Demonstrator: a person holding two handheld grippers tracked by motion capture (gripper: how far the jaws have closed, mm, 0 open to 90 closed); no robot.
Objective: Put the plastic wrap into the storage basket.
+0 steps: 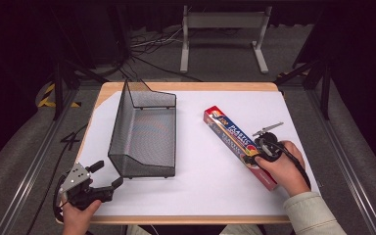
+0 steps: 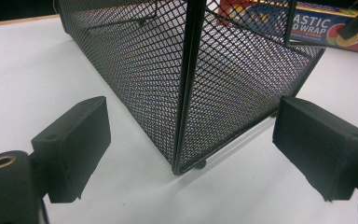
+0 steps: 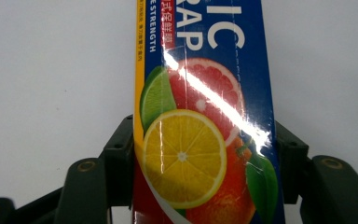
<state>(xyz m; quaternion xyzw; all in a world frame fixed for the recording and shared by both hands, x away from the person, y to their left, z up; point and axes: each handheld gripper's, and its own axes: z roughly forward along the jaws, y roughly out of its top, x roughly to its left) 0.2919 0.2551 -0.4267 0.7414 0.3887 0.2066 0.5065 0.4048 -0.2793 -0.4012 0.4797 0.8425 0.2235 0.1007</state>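
While plastic wrap box (image 1: 238, 145) lies on white table (image 1: 200, 191), right gripper (image 3: 204, 158) clamps its near end; left gripper (image 1: 108, 175) gapes empty beside mesh basket (image 1: 144, 132). Grasp made; lift, loading pending.

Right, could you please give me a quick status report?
Right hand-held gripper shut on blue plastic wrap box. Left hand-held gripper open beside black wire mesh basket. Nothing in the way.

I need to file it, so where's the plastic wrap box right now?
In the high view the plastic wrap box lies right of the mesh basket, clamped in the right gripper.
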